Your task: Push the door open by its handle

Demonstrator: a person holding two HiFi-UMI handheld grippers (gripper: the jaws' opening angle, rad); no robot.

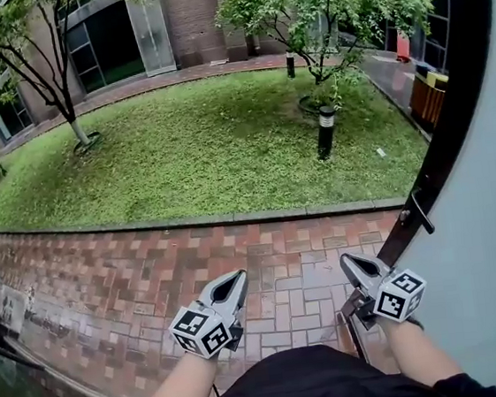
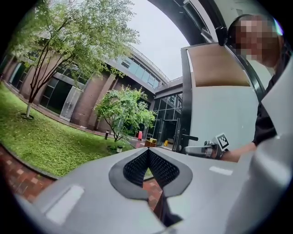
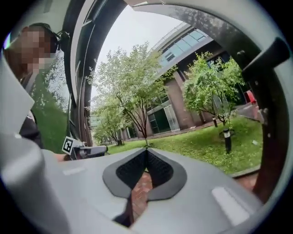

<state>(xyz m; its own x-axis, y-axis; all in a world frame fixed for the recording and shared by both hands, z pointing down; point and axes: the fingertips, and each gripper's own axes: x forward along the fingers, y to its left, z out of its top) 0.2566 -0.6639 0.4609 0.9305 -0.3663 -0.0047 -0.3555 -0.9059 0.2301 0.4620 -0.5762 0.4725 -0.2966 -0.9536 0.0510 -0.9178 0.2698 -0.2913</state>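
A: Are the fingers shut?
B: Yes. The left gripper (image 1: pixel 236 279) and right gripper (image 1: pixel 348 262) both have fingers together, holding nothing.
A: Where's the handle (image 1: pixel 420 212)?
B: On the open door (image 1: pixel 494 245), ahead and to the right of the right gripper, not touching. Its bar lies level. The right one is nearer.

A brick-paved path (image 1: pixel 264 262) is laid across the lower half of the head view, from nine to three o'clock. Beyond it, toward twelve o'clock, a lawn (image 1: pixel 197 145) is spread, edged by a kerb (image 1: pixel 232 217). A slim-trunked tree (image 1: pixel 60 72) is rooted at ten o'clock and a bushier tree (image 1: pixel 324 2) at one o'clock, with a dark bollard lamp (image 1: pixel 326 131) planted just below it. A brick building (image 1: pixel 196 12) with glazed doors (image 1: pixel 151 31) is set behind the lawn. An orange-brown slatted bin (image 1: pixel 428 97) is placed at two o'clock.
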